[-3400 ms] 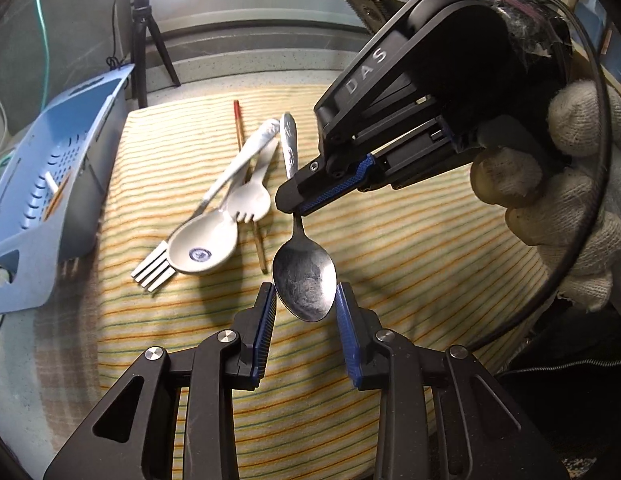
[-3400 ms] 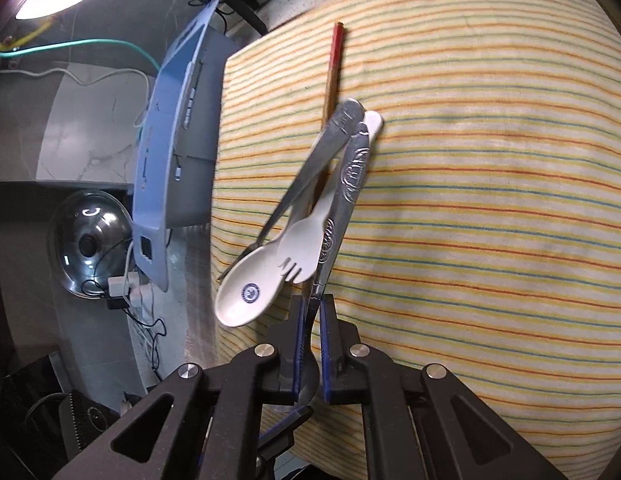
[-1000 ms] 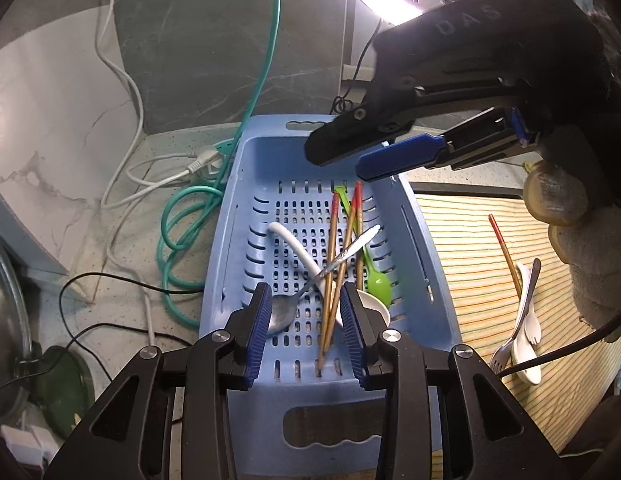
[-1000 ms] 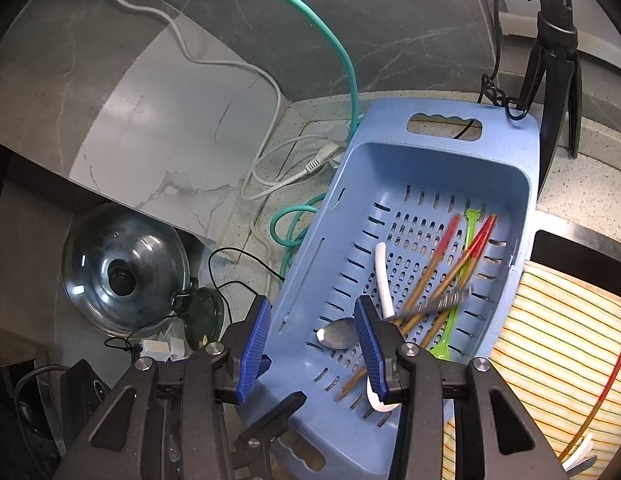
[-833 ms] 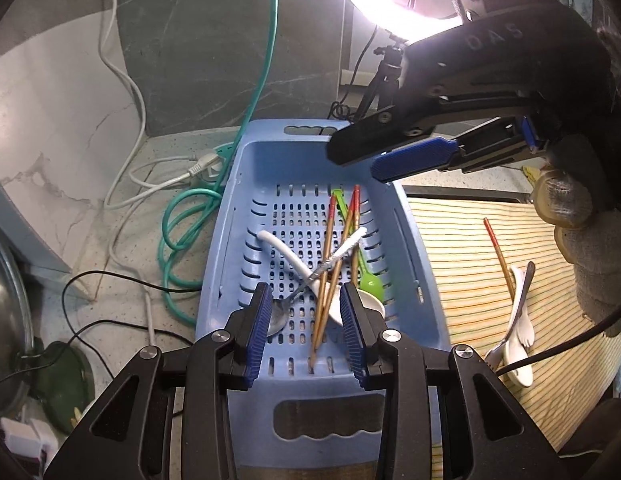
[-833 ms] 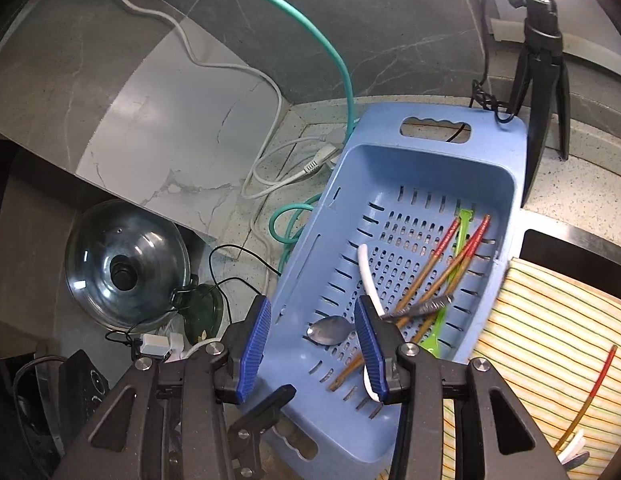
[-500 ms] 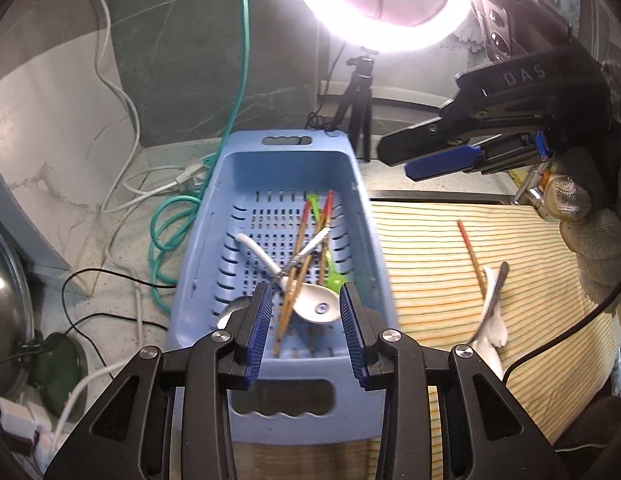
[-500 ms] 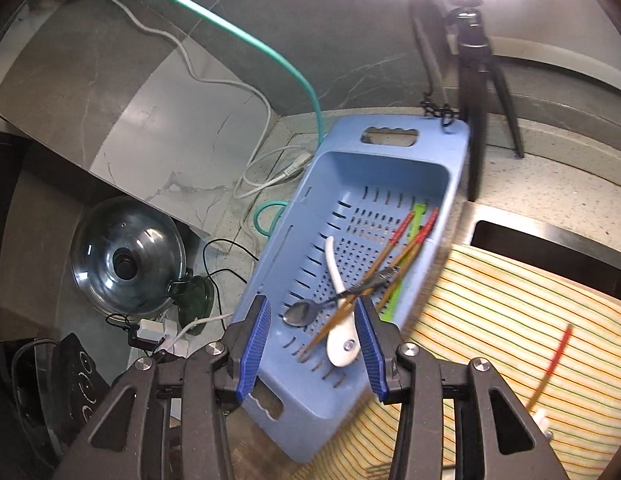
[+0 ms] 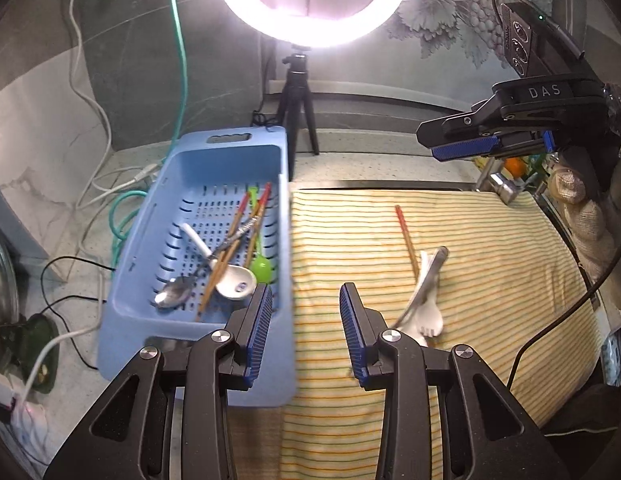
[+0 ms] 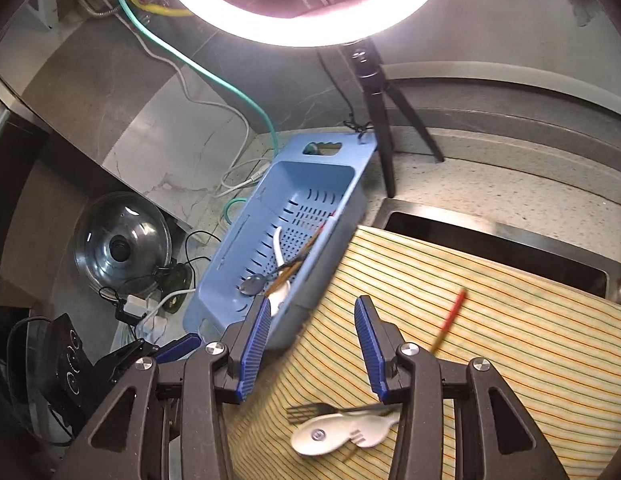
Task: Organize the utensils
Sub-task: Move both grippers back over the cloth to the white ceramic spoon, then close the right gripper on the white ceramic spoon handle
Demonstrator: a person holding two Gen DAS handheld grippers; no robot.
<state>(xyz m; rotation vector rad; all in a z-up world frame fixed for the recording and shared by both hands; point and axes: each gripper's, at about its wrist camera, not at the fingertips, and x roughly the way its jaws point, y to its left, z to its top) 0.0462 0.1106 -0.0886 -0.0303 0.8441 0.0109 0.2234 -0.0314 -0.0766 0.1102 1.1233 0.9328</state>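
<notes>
Left gripper (image 9: 303, 322), right gripper (image 10: 312, 344): jaws apart, empty. Remaining pile on striped cloth (image 9: 490, 280): metal fork (image 10: 330, 410), white spoons (image 10: 330, 434), chopstick (image 9: 405, 236); overlap blurred. Light, stiff, slippery; pinch mid-handle. Blue basket (image 9: 194, 164) beside cloth.

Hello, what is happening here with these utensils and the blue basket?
A person with a two-finger gripper in each hand is sorting utensils into the blue basket. It already holds a metal spoon, a white spoon, a green spoon and chopsticks. On the striped cloth a fork, a white spoon, a white spork and one chopstick remain. The left gripper and right gripper are both open and hold nothing.
</notes>
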